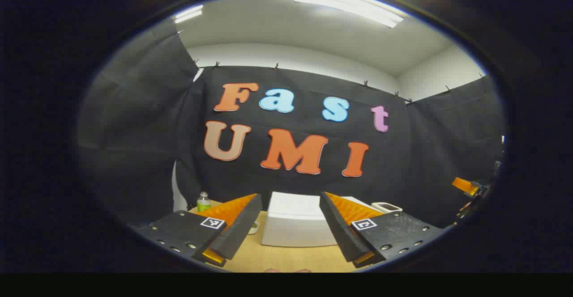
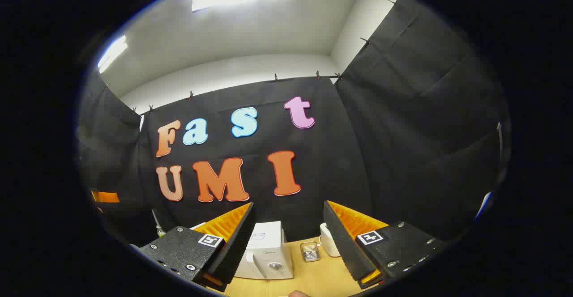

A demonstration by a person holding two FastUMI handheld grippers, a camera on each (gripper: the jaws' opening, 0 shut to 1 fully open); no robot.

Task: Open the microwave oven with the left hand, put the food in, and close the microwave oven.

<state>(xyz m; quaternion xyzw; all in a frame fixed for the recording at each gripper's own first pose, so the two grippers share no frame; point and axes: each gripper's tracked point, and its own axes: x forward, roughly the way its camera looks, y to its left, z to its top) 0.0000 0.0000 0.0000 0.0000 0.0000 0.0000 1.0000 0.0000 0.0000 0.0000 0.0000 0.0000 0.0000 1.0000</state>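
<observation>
Microwave oven (image 1: 297,221), white and closed, sits on the wooden desk (image 1: 286,259) ahead of the left gripper (image 1: 291,218), whose jaws are spread and empty, probably lined up to reach its door. The right gripper (image 2: 288,225) is likewise released (holding nothing). Food is hard to make out.

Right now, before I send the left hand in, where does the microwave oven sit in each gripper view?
Left gripper view: the microwave oven stands at bottom centre on the wooden table, framed between that gripper's own open jaws.
Right gripper view: the microwave oven is low, just left of centre, partly behind the left-hand finger, its dial facing the camera.
Shared landmark: the black cloth wall behind it.
</observation>
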